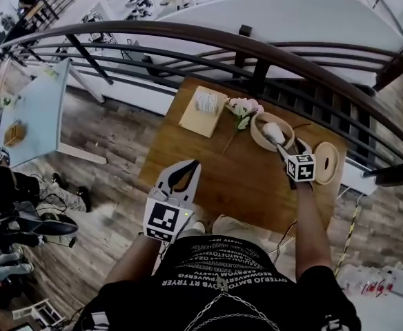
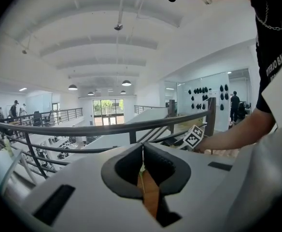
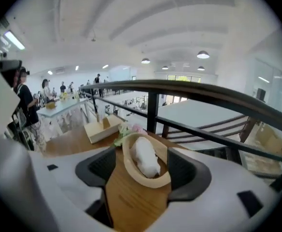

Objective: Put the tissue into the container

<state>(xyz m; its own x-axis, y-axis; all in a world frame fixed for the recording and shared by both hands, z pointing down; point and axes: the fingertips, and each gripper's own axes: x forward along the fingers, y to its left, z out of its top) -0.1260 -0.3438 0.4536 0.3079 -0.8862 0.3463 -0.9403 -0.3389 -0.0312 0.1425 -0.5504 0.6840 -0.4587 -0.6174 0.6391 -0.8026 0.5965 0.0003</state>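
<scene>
- Task status: the tissue (image 1: 273,132) lies inside the container (image 1: 260,133). The placing step appears done. What is left, at most, is to pull the right tool clear and possibly to fit a cover.
- Left tool (image 1: 188,167): it hangs over the near left part of the desk (image 1: 222,185), well apart from the task's things. Its jaws meet at the tips and grip nothing.
- Wooden tissue box (image 1: 203,110): it stands at the far left of the desk, with white sheets showing at its top.
- Flowers (image 1: 243,107): they lie between the tissue box and the container.
- Container: a shallow round wooden bowl on the far right part of the desk. It holds one crumpled white tissue and nothing else that shows.
- Right tool (image 1: 292,147): it is just near of the container. Its jaws stand wide apart and hold nothing; the container shows beyond them, untouched.
- Round wooden disc (image 1: 328,163): it lies flat, right of the container, and is probably its lid. The container is uncovered.
</scene>
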